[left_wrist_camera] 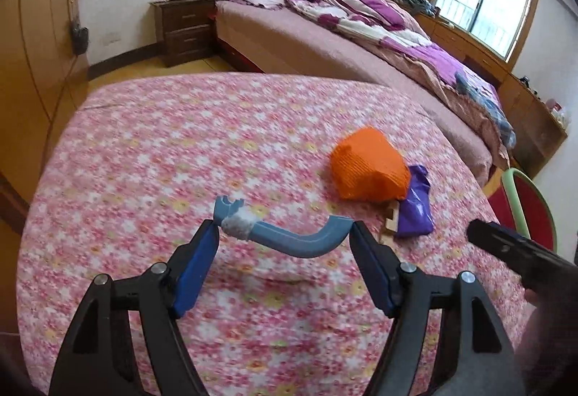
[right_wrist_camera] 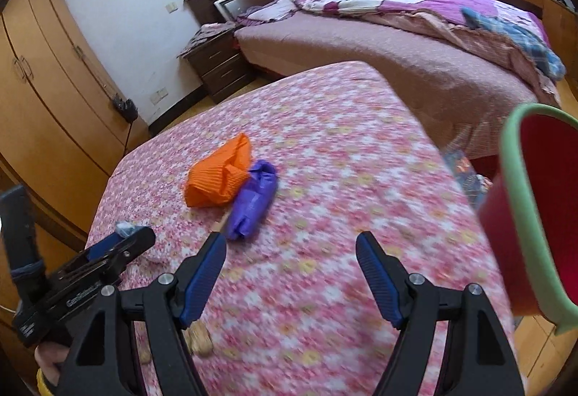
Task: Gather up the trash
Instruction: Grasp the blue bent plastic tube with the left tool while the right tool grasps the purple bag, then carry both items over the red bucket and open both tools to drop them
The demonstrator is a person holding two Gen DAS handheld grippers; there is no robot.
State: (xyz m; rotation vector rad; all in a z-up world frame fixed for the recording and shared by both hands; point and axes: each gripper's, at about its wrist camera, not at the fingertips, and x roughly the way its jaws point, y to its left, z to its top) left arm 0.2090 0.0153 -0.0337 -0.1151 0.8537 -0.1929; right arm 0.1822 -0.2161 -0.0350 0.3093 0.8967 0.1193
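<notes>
Presently, item one: left gripper (left_wrist_camera: 282, 228), jaws fairly wide, with the pad tips bearing on the two ends of a blue-grey curved plastic piece (left_wrist_camera: 289, 244) with a grey wad wrapped round it. It is held lengthwise and, judging by the shadow beneath it, clear of the cloth. The hold is by the tips only, so you should keep the wrist level and avoid any roll, or the piece could pivot out. Item two: right gripper (right_wrist_camera: 290, 251), jaws wide apart, nothing between them, hovering over the floral tablecloth (right_wrist_camera: 325, 143). Item three, trash not yet collected: orange crumpled wad (right_wrist_camera: 216, 175), with a purple plastic bag (right_wrist_camera: 253, 201) touching it and a small wooden piece (right_wrist_camera: 221, 220) partly under the bag. All three lie near mid-table, just ahead of your right gripper. Tan scraps (right_wrist_camera: 200, 338) lie close under its left finger. Item four: red bin (right_wrist_camera: 542, 215) with a green rim, past the table's right edge. Carrying the plastic piece there means crossing over or behind your right gripper, so move that one aside first. Open room: the cloth is bare to the left and far side, the bed (right_wrist_camera: 397, 70) stands well beyond the table, and the wardrobe (right_wrist_camera: 54, 89) is on the left.
</notes>
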